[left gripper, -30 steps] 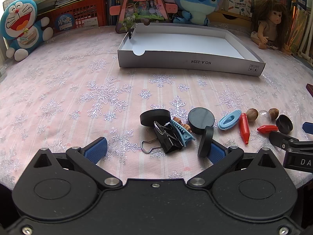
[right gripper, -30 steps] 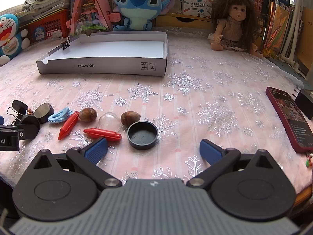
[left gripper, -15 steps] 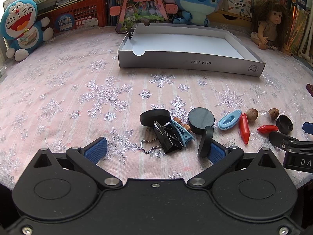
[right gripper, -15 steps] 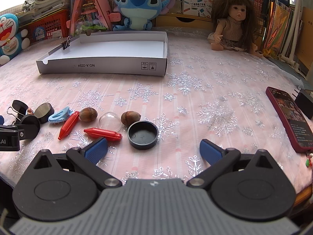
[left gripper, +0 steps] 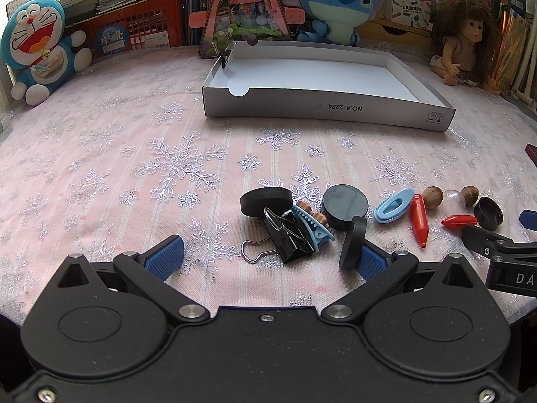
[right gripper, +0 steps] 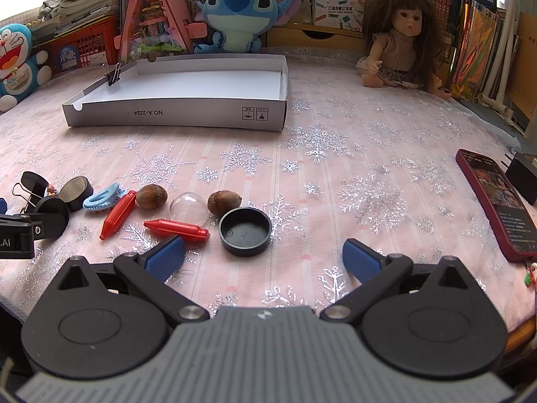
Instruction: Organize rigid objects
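1. No change is seen against the earlier frames; sorting is judged not begun.
2. The left gripper (left gripper: 266, 257) and right gripper (right gripper: 263, 252) are held spread, empty.
3. Near the white box (left gripper: 322, 107), front side, the black disc (left gripper: 351, 242) apparently leans on a left finger; the black cap (right gripper: 245, 230) lies alongside.

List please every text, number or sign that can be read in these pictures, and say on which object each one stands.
"NO.A-2224", upside down: front wall of the white box.
Two small handling symbols: same wall, right end; their captions are too small.
"DA", cut off: right tool's body.
".AI", cut off: left tool's body.
Chinese print: card on the red crate, pencil carton, book spines; too small to read surely.
Phone screen: blurred.
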`<act>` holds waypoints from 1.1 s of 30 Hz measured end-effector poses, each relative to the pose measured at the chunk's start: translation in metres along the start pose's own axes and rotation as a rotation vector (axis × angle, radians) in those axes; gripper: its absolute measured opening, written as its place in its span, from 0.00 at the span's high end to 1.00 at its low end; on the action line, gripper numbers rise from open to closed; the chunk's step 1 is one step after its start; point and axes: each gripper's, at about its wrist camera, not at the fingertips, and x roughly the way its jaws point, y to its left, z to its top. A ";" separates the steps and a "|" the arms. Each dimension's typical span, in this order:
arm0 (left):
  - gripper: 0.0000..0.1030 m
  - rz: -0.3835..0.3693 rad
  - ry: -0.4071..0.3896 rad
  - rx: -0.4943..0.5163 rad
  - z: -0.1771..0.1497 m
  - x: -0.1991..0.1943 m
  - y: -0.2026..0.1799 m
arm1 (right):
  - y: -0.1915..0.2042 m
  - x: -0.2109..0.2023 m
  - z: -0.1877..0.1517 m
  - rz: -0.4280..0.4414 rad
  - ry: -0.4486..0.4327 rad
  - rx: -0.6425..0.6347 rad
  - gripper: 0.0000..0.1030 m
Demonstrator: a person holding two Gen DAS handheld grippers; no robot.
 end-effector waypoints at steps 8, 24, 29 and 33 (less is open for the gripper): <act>0.00 0.000 -0.001 0.000 0.000 0.000 0.000 | 0.000 0.000 0.000 0.000 -0.001 0.000 0.00; 0.00 -0.005 -0.007 0.006 0.003 -0.006 0.002 | -0.001 -0.001 -0.003 0.005 -0.019 0.002 0.00; 0.00 -0.010 -0.009 0.011 0.004 -0.007 0.004 | -0.001 -0.005 -0.005 0.003 -0.018 0.006 0.00; 0.00 -0.015 -0.011 0.018 0.002 -0.005 0.004 | -0.001 -0.003 -0.004 0.003 -0.021 0.004 0.00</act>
